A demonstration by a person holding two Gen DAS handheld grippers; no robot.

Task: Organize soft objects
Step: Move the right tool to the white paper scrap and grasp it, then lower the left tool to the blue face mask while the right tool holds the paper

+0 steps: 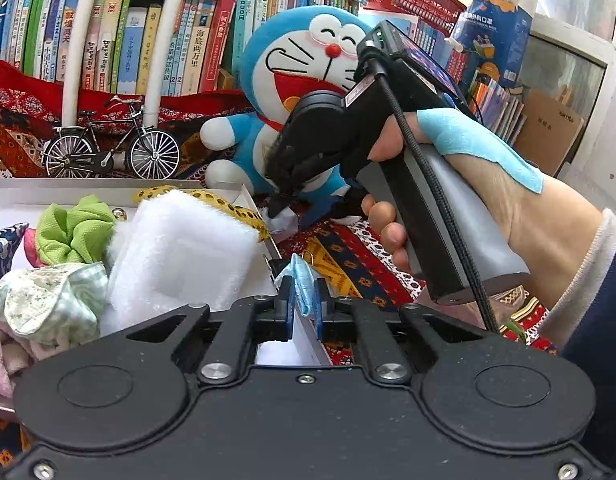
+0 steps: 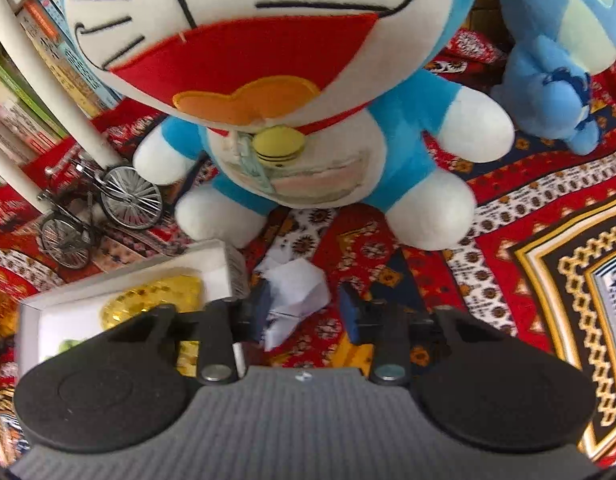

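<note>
My left gripper (image 1: 302, 300) is shut on a small light-blue cloth piece (image 1: 304, 284), held at the right edge of the white box (image 1: 268, 236). The box holds a white fluffy pad (image 1: 180, 248), a green scrunchie (image 1: 76, 228), a pale floral cloth (image 1: 48, 300) and a yellow mesh piece (image 1: 228, 204). My right gripper (image 2: 304, 304) is open, its jaws on either side of a crumpled white tissue (image 2: 296, 292) on the patterned cloth in front of the Doraemon plush (image 2: 292, 120). The right gripper also shows in the left wrist view (image 1: 280, 204), over the tissue (image 1: 284, 222).
A model bicycle (image 1: 112, 148) stands behind the box, by white posts (image 1: 80, 60) and a bookshelf (image 1: 148, 40). A blue Stitch plush (image 2: 559, 60) sits at the right of Doraemon. A red patterned cloth (image 2: 527, 220) covers the surface.
</note>
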